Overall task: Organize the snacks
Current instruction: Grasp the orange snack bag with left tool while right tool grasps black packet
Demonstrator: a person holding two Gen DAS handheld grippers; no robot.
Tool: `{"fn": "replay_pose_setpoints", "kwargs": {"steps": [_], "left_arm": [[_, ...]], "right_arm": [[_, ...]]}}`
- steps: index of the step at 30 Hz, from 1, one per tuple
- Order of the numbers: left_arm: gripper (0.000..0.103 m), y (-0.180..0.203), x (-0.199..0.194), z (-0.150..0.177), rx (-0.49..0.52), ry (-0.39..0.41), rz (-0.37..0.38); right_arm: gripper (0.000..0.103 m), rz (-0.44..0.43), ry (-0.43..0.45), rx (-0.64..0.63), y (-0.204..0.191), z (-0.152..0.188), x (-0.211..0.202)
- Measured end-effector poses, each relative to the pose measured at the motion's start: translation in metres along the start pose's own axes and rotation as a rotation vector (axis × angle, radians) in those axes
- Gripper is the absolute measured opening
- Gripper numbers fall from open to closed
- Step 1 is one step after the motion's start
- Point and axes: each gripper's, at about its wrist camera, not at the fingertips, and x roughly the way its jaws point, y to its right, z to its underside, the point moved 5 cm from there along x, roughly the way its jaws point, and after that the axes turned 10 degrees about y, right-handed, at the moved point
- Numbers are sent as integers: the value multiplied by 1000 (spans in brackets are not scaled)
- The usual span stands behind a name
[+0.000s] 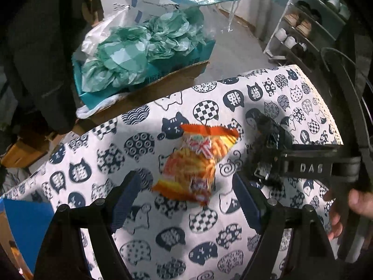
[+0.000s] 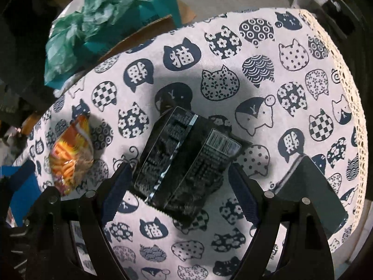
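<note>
An orange snack bag (image 1: pixel 194 165) lies on the cat-print tablecloth (image 1: pixel 139 126), just ahead of my open left gripper (image 1: pixel 186 200), between its fingers' line. It also shows in the right wrist view (image 2: pixel 71 161) at the left. A black snack packet (image 2: pixel 184 161) lies on the cloth between the wide-open fingers of my right gripper (image 2: pixel 180 193), not clamped. In the left wrist view the right gripper (image 1: pixel 268 161) hovers over that black packet (image 1: pixel 270 128), to the right of the orange bag.
A cardboard box with green and white plastic bags (image 1: pixel 144 46) stands beyond the table's far edge. A shoe rack (image 1: pixel 303 30) is at the back right. A blue object (image 1: pixel 25 224) sits at the left edge. A dark flat object (image 2: pixel 310 191) lies at the right.
</note>
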Motion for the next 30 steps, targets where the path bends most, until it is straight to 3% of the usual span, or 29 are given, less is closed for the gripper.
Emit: {"fn": "replay_pose_setpoints", "kwargs": {"steps": [8,12,14,16,17,19,30], "left_arm": [[82,-4,36,-2,-39,-39,24],[82,-4,44,1,-47,-42,52],[77,-4,45,2,-58,-41,68],[62,-2,46,3,-62,-43,92],[61,-2,46,4,-62,-39,87],[48,-3,45,6,-56,-36,69],[43,-22,23,24,-122,-22,35]], "right_arm": [[84,39,-21,-13,-5,-4,28],[84,70,-10,-121,-20,-5,35],[84,97,-6,-215,-29,-2,39],[78,118,3,-288,-37,1,41],[74,119,14,-327,-42,3,41],[68,105,19,-341,-47,5,41],[67,94,24,-390,-43,37,22]]}}
